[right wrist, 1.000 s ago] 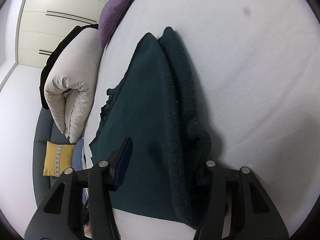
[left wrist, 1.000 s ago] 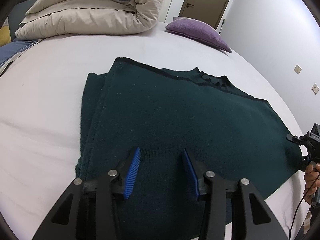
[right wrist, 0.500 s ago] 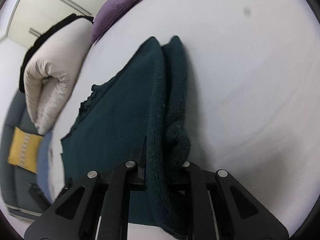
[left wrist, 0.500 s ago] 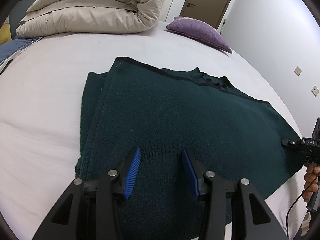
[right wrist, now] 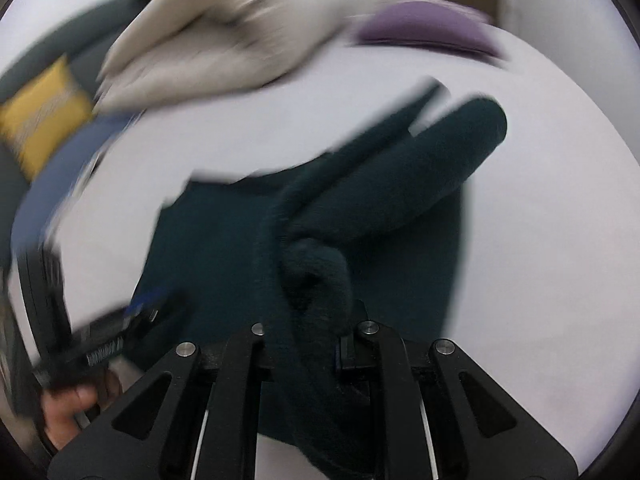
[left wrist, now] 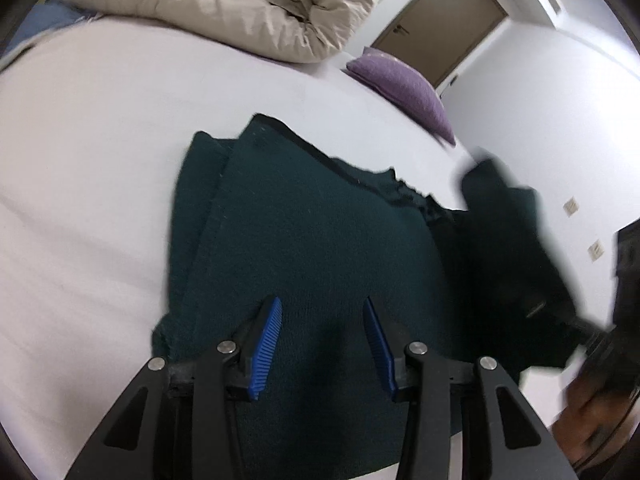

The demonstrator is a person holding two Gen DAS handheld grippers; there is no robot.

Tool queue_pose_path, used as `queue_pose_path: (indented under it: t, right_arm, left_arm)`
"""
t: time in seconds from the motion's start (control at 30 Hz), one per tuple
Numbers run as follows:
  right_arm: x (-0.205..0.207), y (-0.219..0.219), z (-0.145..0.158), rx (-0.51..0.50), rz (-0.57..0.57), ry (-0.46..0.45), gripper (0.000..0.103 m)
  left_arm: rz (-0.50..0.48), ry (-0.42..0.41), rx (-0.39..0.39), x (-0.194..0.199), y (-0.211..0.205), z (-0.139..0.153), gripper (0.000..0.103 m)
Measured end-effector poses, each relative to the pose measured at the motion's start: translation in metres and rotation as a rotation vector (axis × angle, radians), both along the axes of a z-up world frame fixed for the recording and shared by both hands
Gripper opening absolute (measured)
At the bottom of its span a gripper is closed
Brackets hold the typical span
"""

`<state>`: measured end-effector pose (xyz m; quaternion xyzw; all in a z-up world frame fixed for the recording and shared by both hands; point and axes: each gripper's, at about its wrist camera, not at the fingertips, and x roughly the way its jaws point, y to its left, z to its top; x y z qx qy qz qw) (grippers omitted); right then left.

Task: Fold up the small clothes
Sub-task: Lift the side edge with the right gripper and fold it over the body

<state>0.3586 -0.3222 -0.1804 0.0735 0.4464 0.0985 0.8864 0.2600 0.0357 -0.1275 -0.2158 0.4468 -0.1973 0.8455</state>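
While the left claw (left wrist: 322, 334) gapes apart above the sweater (left wrist: 304, 240), the right claw (right wrist: 306, 334) clamps its raised edge

Right wrist view motion-blurred throughout; duvet (right wrist: 224, 36), purple pillow (right wrist: 424, 28) smeared. Right jaws' pads buried in sweater (right wrist: 308, 280) fold.

Sweater (left wrist: 304, 248): dark green with black edging; sheet (left wrist: 88, 168): white. Duvet (left wrist: 240, 0) at 12 o'clock: beige; pillow (left wrist: 404, 88) at 1 o'clock: purple. Left pads (left wrist: 266, 344): blue, ribbed; cushion (right wrist: 44, 120) at 10 o'clock: yellow.
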Motion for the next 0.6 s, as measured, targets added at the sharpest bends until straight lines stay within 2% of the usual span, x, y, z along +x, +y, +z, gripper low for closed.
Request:
queue_pose_path:
  t: [0.07, 0.17, 0.3, 0.5, 0.53, 0.57, 0.6]
  right_arm:
    - [0.011, 0.034, -0.019, -0.028, 0.081, 0.048, 0.011]
    - [0.016, 0.048, -0.037, -0.059, 0.095, 0.061, 0.012]
    - [0.015, 0.048, -0.038, -0.058, 0.109, 0.027, 0.015]
    - [0.011, 0.047, -0.035, -0.077, 0.128, 0.002, 0.019]
    - [0.005, 0.047, -0.036, -0.079, 0.138, -0.002, 0.026]
    - [-0.008, 0.047, -0.041, -0.079, 0.148, -0.007, 0.040]
    - [-0.017, 0.046, -0.039, -0.077, 0.169, -0.016, 0.049]
  left_arm:
    - [0.000, 0.007, -0.033, 0.002, 0.004, 0.000, 0.046]
    - [-0.023, 0.007, -0.060, 0.002, 0.001, 0.000, 0.050]
    - [-0.063, -0.002, -0.094, 0.001, -0.008, 0.001, 0.053]
    - [-0.091, 0.035, -0.244, 0.003, -0.004, -0.004, 0.066]
    - [-0.092, 0.041, -0.271, 0.003, -0.003, -0.004, 0.069]
    - [-0.094, 0.046, -0.293, 0.003, -0.002, -0.004, 0.072]
    - [-0.097, 0.050, -0.313, 0.004, -0.001, -0.004, 0.074]
